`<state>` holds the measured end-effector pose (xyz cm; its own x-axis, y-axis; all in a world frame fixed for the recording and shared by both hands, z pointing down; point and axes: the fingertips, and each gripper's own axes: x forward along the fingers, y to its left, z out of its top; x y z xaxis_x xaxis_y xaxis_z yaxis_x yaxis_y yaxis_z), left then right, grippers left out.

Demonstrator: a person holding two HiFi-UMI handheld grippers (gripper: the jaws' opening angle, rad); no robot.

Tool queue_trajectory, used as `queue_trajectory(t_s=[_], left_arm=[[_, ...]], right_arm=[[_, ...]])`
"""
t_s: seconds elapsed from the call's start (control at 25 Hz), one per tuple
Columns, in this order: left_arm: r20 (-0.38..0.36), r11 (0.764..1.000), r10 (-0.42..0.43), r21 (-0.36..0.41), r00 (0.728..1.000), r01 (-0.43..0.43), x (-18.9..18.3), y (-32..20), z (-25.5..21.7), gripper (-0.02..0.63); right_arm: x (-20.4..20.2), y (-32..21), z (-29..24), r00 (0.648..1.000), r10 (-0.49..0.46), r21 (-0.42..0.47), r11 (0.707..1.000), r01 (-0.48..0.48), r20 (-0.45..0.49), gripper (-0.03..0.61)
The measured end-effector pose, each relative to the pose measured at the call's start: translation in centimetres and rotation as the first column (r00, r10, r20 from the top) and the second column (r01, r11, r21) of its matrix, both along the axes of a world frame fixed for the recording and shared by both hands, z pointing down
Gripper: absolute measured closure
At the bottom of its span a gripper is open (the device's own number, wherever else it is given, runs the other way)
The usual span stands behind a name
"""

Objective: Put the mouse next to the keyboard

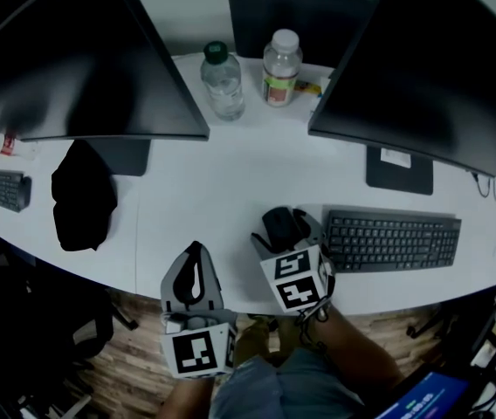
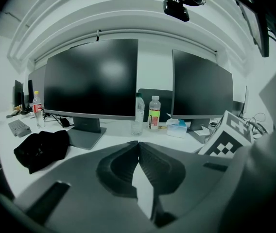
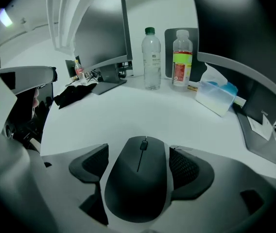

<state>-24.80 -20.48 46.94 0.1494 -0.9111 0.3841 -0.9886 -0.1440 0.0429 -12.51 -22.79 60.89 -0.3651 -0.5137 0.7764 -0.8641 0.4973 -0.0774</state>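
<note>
Mouse [image 3: 137, 183], black, sits flat on the white desk [image 1: 222, 182] just beside the left short end of the keyboard [image 1: 394, 240], apart from it by a narrow strip of desk. Long axis runs front to back, roughly parallel to the keyboard's short side; scroll-wheel end points to the rear of the desk, rounded tail to the front edge. Right gripper [image 3: 138, 154] straddles the mouse from the front, angled down, in line with the long axis. Jaws spread wide: left pad [image 3: 92, 164] stands clear of the mouse with white desk showing in the gap, right pad lies close along the other flank, contact not certain. Reads as released, no squeeze. Left gripper [image 2: 138, 144] hangs further left of the keyboard than the mouse, over the front edge of the desk; tips closed against each other, nothing between them. Behind the keyboard: base of the right monitor [image 1: 440, 59]. Behind and left of the keyboard: white-capped bottle [image 1: 280, 68] and green-capped bottle [image 1: 222, 81], both upright, near each other. Well left of the keyboard: crumpled black cloth [image 1: 82, 195] under the left monitor [image 1: 82, 59].
</note>
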Motion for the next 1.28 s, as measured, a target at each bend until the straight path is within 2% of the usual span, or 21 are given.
queue_trajectory(t_s=[0.2,0.44,0.68,0.84,1.04,1.2,1.28], left_arm=[[-0.003,1.0,-0.02,0.001,1.0,0.02,-0.6,-0.8,-0.1,0.609],[-0.018,1.0,-0.022,0.021,1.0,0.022,-0.6,-1.3,-0.4,0.609],[-0.023,0.999,-0.032,0.026,0.999,0.033,-0.9,-1.8,-0.7,0.609],[-0.04,0.999,-0.046,0.014,0.998,0.047,-1.3,-1.5,-0.6,0.609],[-0.042,0.998,-0.064,0.017,0.997,0.065,-2.1,-1.3,-0.6,0.609],[-0.037,0.997,-0.078,0.025,0.996,0.079,-2.9,-1.2,-0.7,0.609],[-0.039,0.996,-0.083,0.026,0.996,0.084,-3.1,-1.1,-0.7,0.609]], right_arm=[[-0.2,-0.1,0.5,1.0,0.002,-0.043,0.999,-0.003,-0.017,0.149],[0.2,0.0,0.8,0.996,-0.054,-0.077,0.996,0.048,-0.074,0.183],[-0.4,-0.1,0.3,0.994,-0.071,-0.105,0.993,0.063,-0.08,0.222],[-0.9,-0.1,0.2,0.993,-0.084,-0.105,0.992,0.076,-0.078,0.264],[-2.0,-0.8,0.1,0.993,-0.1,-0.077,0.993,0.095,-0.065,0.273],[-3.3,-1.6,-0.1,0.989,-0.132,-0.05,0.99,0.129,-0.061,0.27],[-3.4,-1.4,-0.1,0.988,-0.14,-0.044,0.989,0.138,-0.063,0.232]])
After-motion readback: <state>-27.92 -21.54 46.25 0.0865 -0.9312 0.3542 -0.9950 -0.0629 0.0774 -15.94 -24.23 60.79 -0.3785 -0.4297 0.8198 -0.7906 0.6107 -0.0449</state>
